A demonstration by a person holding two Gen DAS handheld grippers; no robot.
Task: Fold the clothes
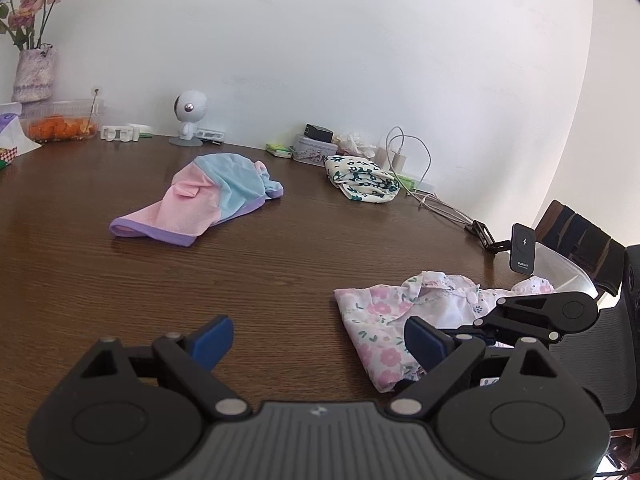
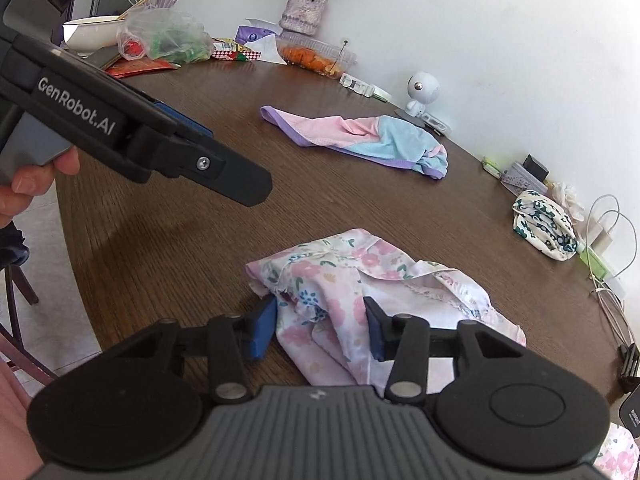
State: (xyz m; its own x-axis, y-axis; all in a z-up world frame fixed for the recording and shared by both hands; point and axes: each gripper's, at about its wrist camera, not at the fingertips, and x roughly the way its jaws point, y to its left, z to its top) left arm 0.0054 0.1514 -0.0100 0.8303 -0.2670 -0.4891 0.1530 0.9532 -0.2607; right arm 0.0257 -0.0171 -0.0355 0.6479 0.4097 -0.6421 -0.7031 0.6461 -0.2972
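I take the pink floral garment as my landmark: it lies crumpled on the near part of the brown tabletop, close to the edge where I stand. My right gripper is down at its nearest bunched edge, jaws partly closed with a thick fold of the floral cloth between the blue pads. The left pad looks to be touching the fabric and the right one is pressed into it, so I judge this a grip being taken, though I cannot say how firm it is.

My left gripper hovers over bare wood just left of the garment, jaws wide apart and holding nothing.

Farther from the garment, toward the wall, lies a pink, blue and purple piece, still unfolded. To the garment's right, near the charger cables, sits a small bundle in a dark green flower print.

I read this as the start of work on the floral piece: catching an edge so it can be lifted and spread flat. Next I need my left jaws to come across to a second edge or corner of the garment, so both hands can pull it open before any fold is made.
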